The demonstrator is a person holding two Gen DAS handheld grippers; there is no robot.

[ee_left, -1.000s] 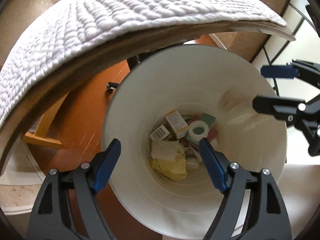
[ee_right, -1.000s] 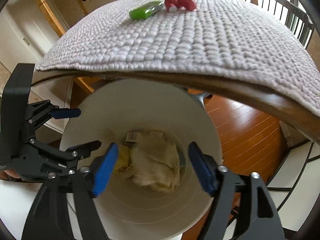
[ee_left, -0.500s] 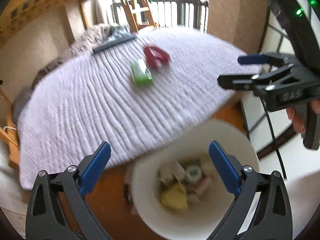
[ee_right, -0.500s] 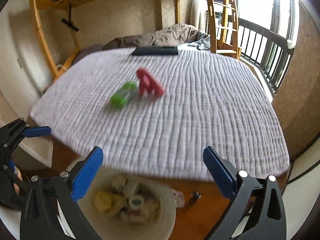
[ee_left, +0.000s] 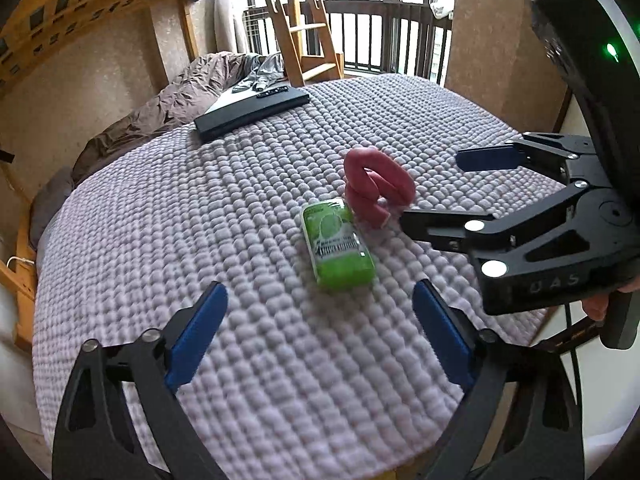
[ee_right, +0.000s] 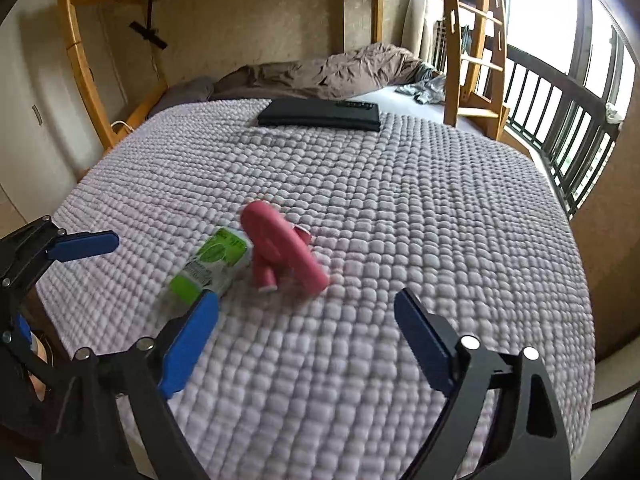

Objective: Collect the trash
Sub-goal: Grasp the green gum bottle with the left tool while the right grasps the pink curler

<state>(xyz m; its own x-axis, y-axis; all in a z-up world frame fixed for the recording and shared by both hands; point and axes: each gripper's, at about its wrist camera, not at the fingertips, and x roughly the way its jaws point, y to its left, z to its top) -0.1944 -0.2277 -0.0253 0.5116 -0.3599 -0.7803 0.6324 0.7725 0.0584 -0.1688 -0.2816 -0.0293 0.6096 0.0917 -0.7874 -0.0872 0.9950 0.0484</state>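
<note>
A green packet (ee_left: 339, 250) lies flat on the lilac quilt (ee_left: 200, 216), touching a pink curled object (ee_left: 374, 192) just beyond it. Both show in the right wrist view, the green packet (ee_right: 212, 266) left of the pink object (ee_right: 280, 252). My left gripper (ee_left: 320, 312) is open and empty, hovering just short of the green packet. My right gripper (ee_right: 306, 320) is open and empty, just short of the pink object; it also shows in the left wrist view (ee_left: 448, 188) at the right. The trash bin is out of view.
A flat black case (ee_left: 252, 110) lies at the far side of the quilt, with a rumpled brown duvet (ee_right: 320, 72) behind it. A wooden bunk ladder (ee_left: 304, 28) and a balcony railing (ee_right: 560, 120) stand beyond. The bed edge is near me.
Both grippers rose from over the white bin and swung up over the bed. The bin has dropped out of view; the green packet and pink object are now close in front.
</note>
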